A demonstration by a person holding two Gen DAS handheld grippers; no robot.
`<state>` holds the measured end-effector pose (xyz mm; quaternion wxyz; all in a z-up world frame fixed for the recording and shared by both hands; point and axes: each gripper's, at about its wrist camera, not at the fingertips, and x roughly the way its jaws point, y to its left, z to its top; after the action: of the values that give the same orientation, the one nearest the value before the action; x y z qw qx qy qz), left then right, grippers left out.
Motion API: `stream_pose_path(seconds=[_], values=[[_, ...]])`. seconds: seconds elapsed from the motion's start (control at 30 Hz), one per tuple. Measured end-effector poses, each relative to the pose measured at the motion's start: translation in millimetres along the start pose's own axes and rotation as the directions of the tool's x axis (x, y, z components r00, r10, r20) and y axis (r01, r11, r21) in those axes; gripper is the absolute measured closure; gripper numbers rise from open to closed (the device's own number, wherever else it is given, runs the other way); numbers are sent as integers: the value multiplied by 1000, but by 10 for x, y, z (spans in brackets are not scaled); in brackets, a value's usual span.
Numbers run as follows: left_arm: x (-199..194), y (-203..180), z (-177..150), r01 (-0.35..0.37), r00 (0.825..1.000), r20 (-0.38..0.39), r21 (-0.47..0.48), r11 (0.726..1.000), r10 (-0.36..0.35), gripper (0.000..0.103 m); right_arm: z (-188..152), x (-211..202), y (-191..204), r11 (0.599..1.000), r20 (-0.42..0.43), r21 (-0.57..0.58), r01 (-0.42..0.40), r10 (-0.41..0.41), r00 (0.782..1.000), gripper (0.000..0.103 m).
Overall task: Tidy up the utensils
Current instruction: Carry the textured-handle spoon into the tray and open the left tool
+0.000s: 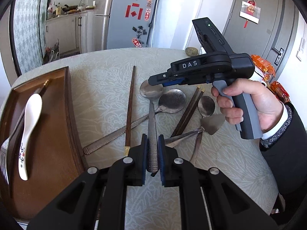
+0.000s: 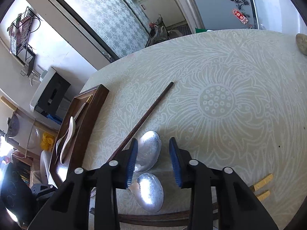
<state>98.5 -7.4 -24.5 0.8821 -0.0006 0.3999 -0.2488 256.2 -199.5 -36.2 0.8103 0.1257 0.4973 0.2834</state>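
My left gripper (image 1: 153, 141) is shut on the textured handle of a metal spoon (image 1: 152, 118), whose bowl (image 1: 151, 92) lies on the table ahead. A hand holds my right gripper (image 1: 153, 81) just above that bowl. In the right wrist view my right gripper (image 2: 153, 161) is open, and the same spoon bowl (image 2: 149, 151) lies between its blue pads (image 2: 132, 161), with a gap on the right side. A second spoon bowl (image 2: 150, 191) lies nearer. The wooden tray (image 1: 67, 105) at the left holds a white ceramic spoon (image 1: 31, 118), a fork (image 1: 3, 157) and a chopstick (image 1: 41, 90).
On the tablecloth lie a loose chopstick (image 1: 130, 105), a second big spoon (image 1: 172, 100), a chopstick pair (image 1: 189, 113), a small spoon (image 1: 206, 106) and a flat server (image 1: 213, 124). A stone-like lump (image 1: 191, 51) and snack packets (image 1: 262, 67) sit at the far right.
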Motion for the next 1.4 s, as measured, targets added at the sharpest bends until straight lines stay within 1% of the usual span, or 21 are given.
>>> stream_pose_path(seconds=[0.03,0.07,0.1,0.13,0.23,0.33,0.43,0.53,0.67,0.83,0.9,1.0,1.1,1.23,1.4], values=[[17,5,-7,-9,1000,-3,2,1000,9,91,2,4,12,1000,-2,-9,3,-3,1000,78],[33,5,-14,-9,1000,-7,3,1000,9,91,-3,23,27,1000,-13,-13,1,-1,1000,83],[51,5,-19,-9,1000,-11,3,1000,9,91,-10,37,44,1000,-15,-20,11,-11,1000,92],[64,-6,-25,-13,1000,-14,8,1000,14,91,-16,34,67,999,-8,-29,20,-20,1000,94],[55,-64,-33,-40,999,-10,40,998,40,91,-1,-42,127,999,19,-44,26,-25,1000,95],[-38,-97,-21,-53,999,15,59,997,52,91,36,-181,234,998,49,-63,30,-27,998,95],[-188,-104,-16,-68,997,44,77,995,65,92,97,-288,414,996,66,-86,21,-15,998,96],[-368,-37,-26,-87,994,70,74,993,82,92,153,-294,652,994,74,-113,8,1,997,96],[-631,176,-106,-134,987,93,58,989,128,92,204,-103,1015,988,59,-152,-15,24,998,96],[-816,538,-285,-187,979,85,7,982,186,92,256,311,1463,978,19,-206,-35,39,999,96],[-849,674,-342,-207,975,74,-13,978,208,92,283,485,1629,973,5,-229,-33,36,999,96],[-865,853,-403,-231,971,61,-38,972,233,92,311,721,1817,965,-6,-263,-3,2,1000,96],[-815,963,-426,-242,969,46,-54,969,244,92,340,885,1942,952,5,-302,53,-55,998,96],[-719,1028,-414,-243,969,28,-50,969,245,93,374,1011,1964,948,13,-306,89,-89,996,96],[-675,1011,-410,-249,968,21,-48,967,250,92,364,1079,1923,951,5,-300,80,-82,997,96]])
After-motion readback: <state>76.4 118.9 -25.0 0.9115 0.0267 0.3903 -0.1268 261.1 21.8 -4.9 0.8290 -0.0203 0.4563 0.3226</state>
